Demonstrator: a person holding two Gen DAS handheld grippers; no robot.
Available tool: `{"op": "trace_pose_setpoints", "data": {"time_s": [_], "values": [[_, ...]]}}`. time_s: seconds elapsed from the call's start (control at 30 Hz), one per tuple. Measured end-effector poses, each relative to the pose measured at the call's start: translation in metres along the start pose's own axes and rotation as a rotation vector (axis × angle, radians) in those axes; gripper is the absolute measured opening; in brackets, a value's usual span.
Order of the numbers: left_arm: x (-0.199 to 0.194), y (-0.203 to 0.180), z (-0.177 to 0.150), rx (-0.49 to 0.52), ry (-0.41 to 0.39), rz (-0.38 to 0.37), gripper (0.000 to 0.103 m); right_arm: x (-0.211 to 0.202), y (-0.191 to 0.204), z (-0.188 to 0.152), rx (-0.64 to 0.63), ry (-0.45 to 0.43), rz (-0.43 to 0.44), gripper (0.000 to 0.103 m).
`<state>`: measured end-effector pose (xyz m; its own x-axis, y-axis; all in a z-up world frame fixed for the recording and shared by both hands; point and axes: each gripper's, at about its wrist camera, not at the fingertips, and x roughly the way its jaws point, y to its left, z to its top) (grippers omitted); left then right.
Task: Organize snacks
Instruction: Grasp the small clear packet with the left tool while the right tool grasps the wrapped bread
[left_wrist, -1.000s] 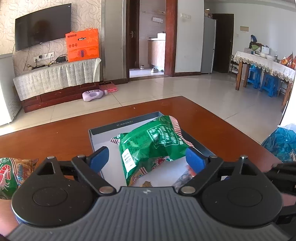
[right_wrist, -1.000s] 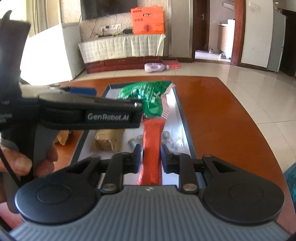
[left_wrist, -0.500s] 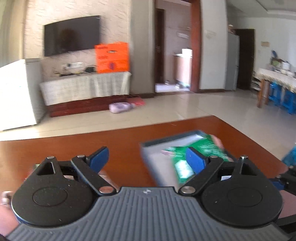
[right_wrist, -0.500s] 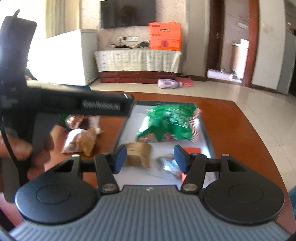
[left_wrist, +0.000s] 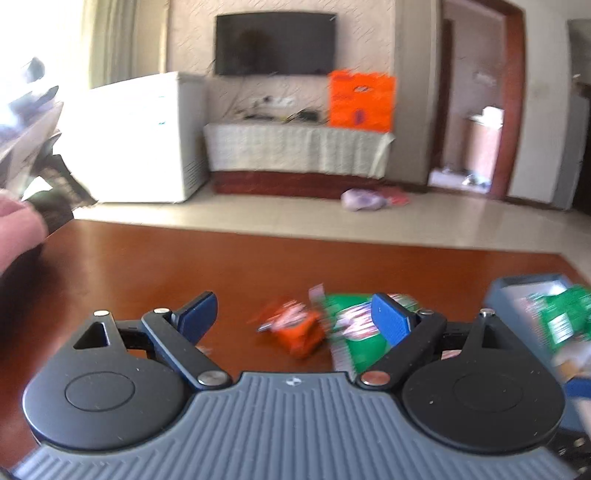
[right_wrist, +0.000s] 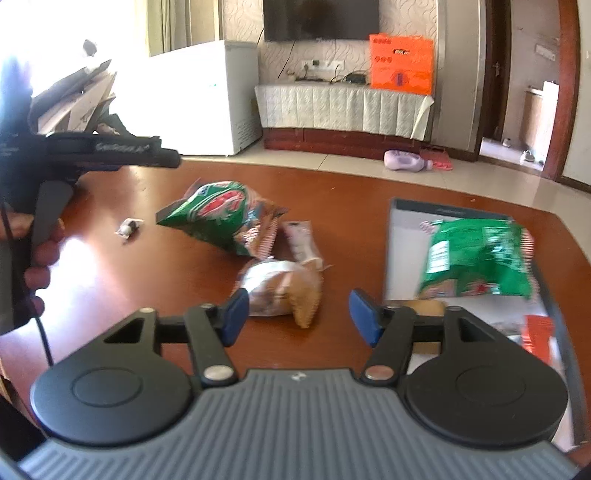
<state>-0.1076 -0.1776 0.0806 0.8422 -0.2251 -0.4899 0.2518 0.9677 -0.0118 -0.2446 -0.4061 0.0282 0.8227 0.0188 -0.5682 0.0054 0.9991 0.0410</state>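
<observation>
My right gripper (right_wrist: 295, 317) is open and empty above the table, just in front of a clear-wrapped bread snack (right_wrist: 282, 286). A green snack bag (right_wrist: 221, 214) and a small pink-white packet (right_wrist: 301, 240) lie beyond it. To the right the grey tray (right_wrist: 399, 229) holds another green bag (right_wrist: 476, 258), a brown snack (right_wrist: 424, 306) and a red packet (right_wrist: 537, 336). My left gripper (left_wrist: 293, 317) is open and empty, facing an orange packet (left_wrist: 295, 330) and a green bag (left_wrist: 358, 332). The tray (left_wrist: 509, 284) sits at its right.
A small wrapped candy (right_wrist: 127, 227) lies on the wooden table (right_wrist: 351, 192) at the left. The left gripper's handle and the hand (right_wrist: 40, 192) show at the left of the right wrist view. A white freezer, a TV stand and a tiled floor lie beyond the table.
My right gripper let go of the red packet in the tray, opened, and swung left toward the loose snacks. My left gripper also swung left, away from the tray.
</observation>
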Motion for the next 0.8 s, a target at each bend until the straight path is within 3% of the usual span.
{"op": "trace_pose_setpoints", "data": {"time_s": [0.2,0.37,0.57,0.6,0.67,0.73,0.8], "values": [[0.033,0.059,-0.018,0.015,0.092,0.091,0.093,0.029,0.013,0.001,0.069,0.051,-0.023,0.075],[0.065,0.092,-0.034,0.021,0.173,0.073,0.093,0.052,0.015,-0.001,0.103,0.085,-0.078,0.075],[0.092,0.100,-0.040,0.019,0.223,0.033,0.092,0.068,0.021,-0.001,0.122,0.102,-0.076,0.075],[0.095,0.099,-0.039,0.011,0.220,0.023,0.084,0.070,0.023,-0.001,0.120,0.107,-0.072,0.075],[0.091,0.093,-0.038,0.025,0.206,0.004,0.059,0.070,0.025,0.000,0.098,0.102,-0.076,0.074],[0.089,0.088,-0.038,0.036,0.207,-0.018,0.025,0.070,0.026,0.000,0.076,0.109,-0.068,0.071],[0.088,0.084,-0.039,0.041,0.210,-0.034,0.016,0.068,0.022,0.001,0.093,0.114,-0.043,0.065]]}}
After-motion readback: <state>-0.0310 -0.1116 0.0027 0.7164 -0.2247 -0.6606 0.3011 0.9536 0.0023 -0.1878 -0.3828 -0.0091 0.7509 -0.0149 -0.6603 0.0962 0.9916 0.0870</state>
